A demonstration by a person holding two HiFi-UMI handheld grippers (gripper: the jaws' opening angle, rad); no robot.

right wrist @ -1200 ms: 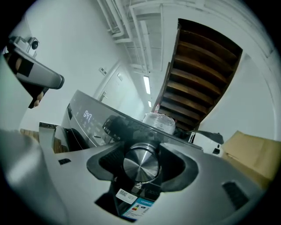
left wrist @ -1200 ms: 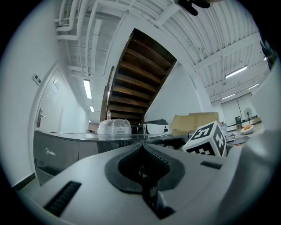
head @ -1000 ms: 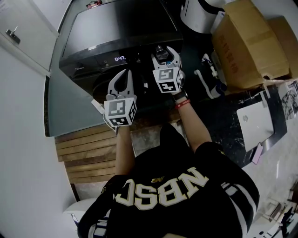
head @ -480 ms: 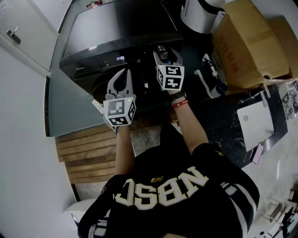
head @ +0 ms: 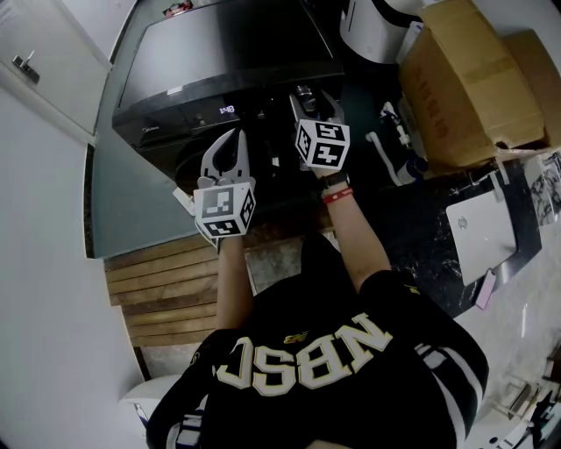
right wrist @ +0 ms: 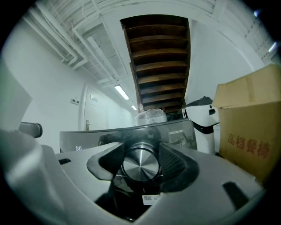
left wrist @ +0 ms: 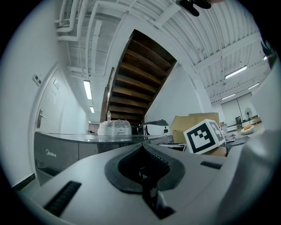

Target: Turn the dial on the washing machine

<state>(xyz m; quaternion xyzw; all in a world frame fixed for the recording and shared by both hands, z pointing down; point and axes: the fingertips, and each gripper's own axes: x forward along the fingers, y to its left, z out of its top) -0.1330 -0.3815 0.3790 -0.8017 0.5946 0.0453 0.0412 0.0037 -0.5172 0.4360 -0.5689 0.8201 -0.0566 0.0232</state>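
Note:
A dark front-loading washing machine (head: 219, 53) stands ahead of me, its lit display (head: 226, 110) on the control panel. My right gripper (head: 314, 103) reaches the panel to the right of the display. In the right gripper view its jaws sit on both sides of the round brushed-metal dial (right wrist: 140, 166), shut on it. My left gripper (head: 226, 145) hangs lower and to the left, in front of the machine's door, apart from the panel. Its jaws are shut with nothing between them (left wrist: 147, 186).
Right of the machine stand a white appliance (head: 372, 26), a large cardboard box (head: 465, 79) and a spray bottle (head: 394, 153). A white laptop-like slab (head: 480, 237) lies on the dark floor. A wooden slatted step (head: 158, 289) is under me, and a white door (head: 44, 61) is at left.
The right gripper has rolled on the dial, its marker cube turning and shifting slightly right. The digits on the display have changed. The left gripper has stayed put.

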